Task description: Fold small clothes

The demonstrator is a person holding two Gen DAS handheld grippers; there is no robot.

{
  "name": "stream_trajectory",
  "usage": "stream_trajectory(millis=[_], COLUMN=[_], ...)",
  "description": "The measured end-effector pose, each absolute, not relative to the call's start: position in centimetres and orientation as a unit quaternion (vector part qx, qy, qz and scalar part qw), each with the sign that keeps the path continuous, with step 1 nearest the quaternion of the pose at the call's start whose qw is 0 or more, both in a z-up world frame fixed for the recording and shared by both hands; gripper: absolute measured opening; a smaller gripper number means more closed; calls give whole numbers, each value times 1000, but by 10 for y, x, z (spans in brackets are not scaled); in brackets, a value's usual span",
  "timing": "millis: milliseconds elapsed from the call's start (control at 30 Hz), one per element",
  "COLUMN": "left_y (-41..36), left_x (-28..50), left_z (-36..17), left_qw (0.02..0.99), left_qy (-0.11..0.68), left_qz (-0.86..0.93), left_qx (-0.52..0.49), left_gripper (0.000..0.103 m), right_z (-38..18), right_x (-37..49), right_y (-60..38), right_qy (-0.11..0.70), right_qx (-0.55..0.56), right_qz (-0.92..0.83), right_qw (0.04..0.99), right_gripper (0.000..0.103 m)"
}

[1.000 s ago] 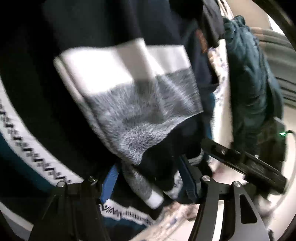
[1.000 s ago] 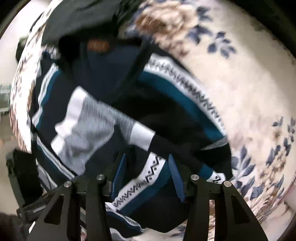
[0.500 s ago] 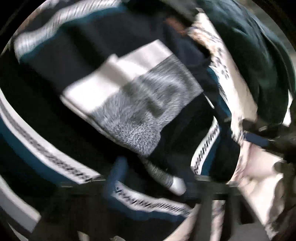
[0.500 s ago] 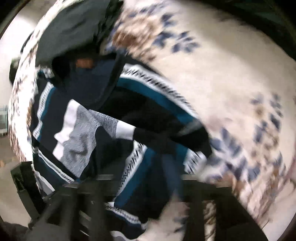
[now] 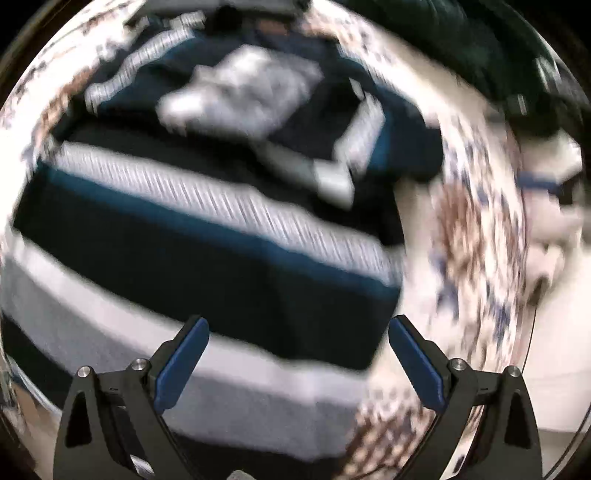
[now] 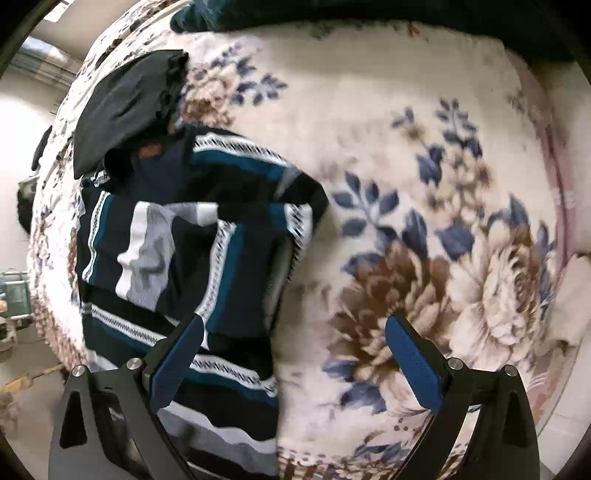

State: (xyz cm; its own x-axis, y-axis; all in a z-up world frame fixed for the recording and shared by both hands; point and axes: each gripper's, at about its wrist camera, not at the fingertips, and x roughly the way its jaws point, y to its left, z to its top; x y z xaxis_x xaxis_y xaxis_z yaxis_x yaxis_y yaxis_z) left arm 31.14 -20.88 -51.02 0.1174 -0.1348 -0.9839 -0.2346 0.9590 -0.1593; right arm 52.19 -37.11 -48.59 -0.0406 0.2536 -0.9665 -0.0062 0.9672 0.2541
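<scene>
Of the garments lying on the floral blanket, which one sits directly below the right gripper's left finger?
The striped navy, teal and white sweater. The plain black garment lies beyond it, further from the gripper, and the dark teal one sits at the blanket's far edge.

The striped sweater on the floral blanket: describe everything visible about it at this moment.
The striped sweater is a knit in navy, teal, white and grey bands with zigzag-patterned white stripes. It lies folded on the floral blanket, sleeves tucked over the body, a brown neck label showing at the far end. A dark garment overlaps that end. Both the left gripper and right gripper are opening, with nothing clamped between the pads.
</scene>
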Motion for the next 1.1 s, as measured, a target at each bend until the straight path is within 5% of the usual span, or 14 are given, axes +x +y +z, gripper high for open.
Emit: stream_trajectory(millis=[467, 567, 667, 700, 767, 800, 867, 900, 1100], left_y=[-326, -319, -309, -304, -293, -289, -283, -283, -276], left_x=[223, 219, 211, 209, 204, 203, 200, 198, 181], left_z=[-589, -581, -573, -570, -564, -561, -554, -549, -511], left_qw=[693, 713, 728, 731, 732, 732, 735, 738, 756], left_qy=[714, 693, 676, 673, 670, 668, 663, 659, 639], left_qz=[93, 97, 105, 107, 110, 113, 118, 118, 117], left_qx=[-30, -40, -37, -37, -56, -66, -78, -78, -80], left_gripper=[99, 76, 33, 11, 8, 7, 7, 6, 6], right_z=[-555, -577, -600, -606, -619, -624, -627, -630, -603], right_x=[544, 558, 569, 572, 578, 581, 583, 584, 583], right_y=[-402, -392, -378, -373, -363, -359, -354, -350, -342], right_qy=[732, 727, 726, 725, 729, 727, 722, 728, 715], right_qx=[96, 165, 212, 224, 239, 246, 256, 261, 258], right_qz=[229, 261, 277, 282, 280, 277, 271, 260, 261], right_qw=[634, 613, 593, 587, 577, 578, 582, 578, 596], right_gripper=[100, 100, 100, 100, 100, 94, 35, 23, 16])
